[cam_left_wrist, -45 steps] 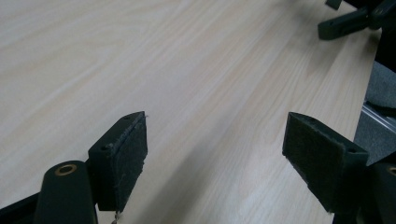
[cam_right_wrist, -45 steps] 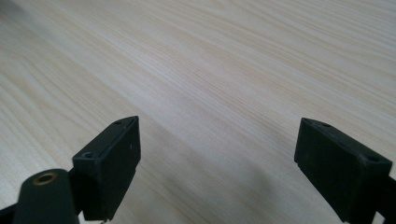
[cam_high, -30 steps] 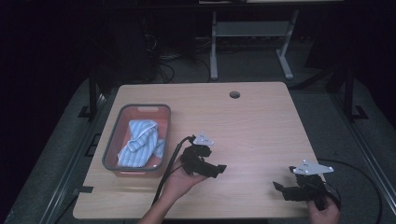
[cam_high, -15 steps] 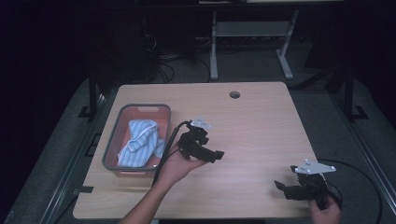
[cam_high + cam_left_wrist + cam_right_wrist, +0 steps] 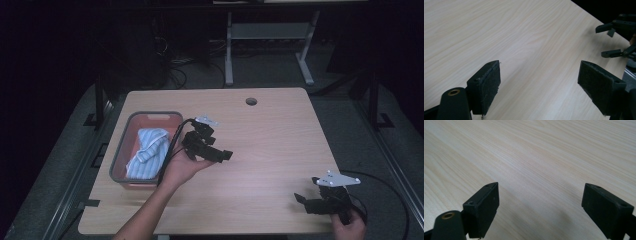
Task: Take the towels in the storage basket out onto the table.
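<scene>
Table [image 5: 280,150] pale wood, with a round hole [image 5: 251,101] near its far edge at 12 o'clock of the centre; dark floor around it, a grey frame [image 5: 267,37] standing beyond at 12 o'clock.

Bin [image 5: 120,155] at 9 o'clock on the table, grey-rimmed, reddish inside, long side running toward 12; inside it a cloth [image 5: 146,152], striped blue and white, crumpled, lying wholly within the walls and nearer the 6 o'clock end.

Left forearm [image 5: 150,210] coming in from 6 o'clock, angled toward 1; left gripper [image 5: 223,155] held above the wood just at 3 o'clock of the bin, beside the rim and apart from the cloth; jaws pointing toward 4 o'clock; cable [image 5: 172,142] arching from its back over the bin's near wall. Seen along it in the left gripper view [image 5: 539,85]: jaws wide apart, having just been opening, nothing between them but bare wood; pads [image 5: 492,82] fuzzy and dark; the other gripper visible far off at 2 o'clock of that picture.

Right gripper [image 5: 302,200] at 4 o'clock of the table, near the front edge, well apart from the bin and the left one; held low in a hand [image 5: 350,227] at the corner, grey plate [image 5: 336,180] on top, jaws pointing toward 9. In the right gripper view [image 5: 540,205]: jaws spread wide, empty, only wood grain beneath.
</scene>
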{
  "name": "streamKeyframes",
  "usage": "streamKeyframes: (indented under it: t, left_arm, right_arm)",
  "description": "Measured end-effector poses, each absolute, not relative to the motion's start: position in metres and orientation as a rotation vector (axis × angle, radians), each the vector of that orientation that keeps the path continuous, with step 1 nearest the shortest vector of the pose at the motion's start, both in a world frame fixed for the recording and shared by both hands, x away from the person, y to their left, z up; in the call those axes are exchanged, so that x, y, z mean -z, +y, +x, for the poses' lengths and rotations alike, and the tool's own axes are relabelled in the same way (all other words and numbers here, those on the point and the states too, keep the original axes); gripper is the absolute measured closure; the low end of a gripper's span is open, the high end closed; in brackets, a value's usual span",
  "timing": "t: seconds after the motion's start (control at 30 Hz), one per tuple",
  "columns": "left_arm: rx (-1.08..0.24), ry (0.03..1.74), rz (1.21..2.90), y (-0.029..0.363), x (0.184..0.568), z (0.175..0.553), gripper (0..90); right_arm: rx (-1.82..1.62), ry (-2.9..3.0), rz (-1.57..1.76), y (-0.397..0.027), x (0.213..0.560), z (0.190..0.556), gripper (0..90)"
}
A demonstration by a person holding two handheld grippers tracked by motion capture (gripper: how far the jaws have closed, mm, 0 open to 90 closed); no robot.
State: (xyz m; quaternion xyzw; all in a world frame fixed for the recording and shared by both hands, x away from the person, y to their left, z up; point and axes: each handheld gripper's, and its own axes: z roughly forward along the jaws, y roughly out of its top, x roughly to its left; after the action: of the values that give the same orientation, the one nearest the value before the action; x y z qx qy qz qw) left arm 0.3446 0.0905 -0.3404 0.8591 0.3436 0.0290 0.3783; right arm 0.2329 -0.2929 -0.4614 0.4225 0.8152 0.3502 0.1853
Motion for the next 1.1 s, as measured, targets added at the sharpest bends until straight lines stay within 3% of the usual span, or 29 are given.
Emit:
streamKeyframes:
  t: [1.1]
  left_arm:
    - [-0.158, 1.206, 2.096, 0.205, 0.329, 0.366, 19.5]
  right_arm:
    - [-0.979, 2.302, 1.185, -0.292, 0.461, 0.232, 13.9]
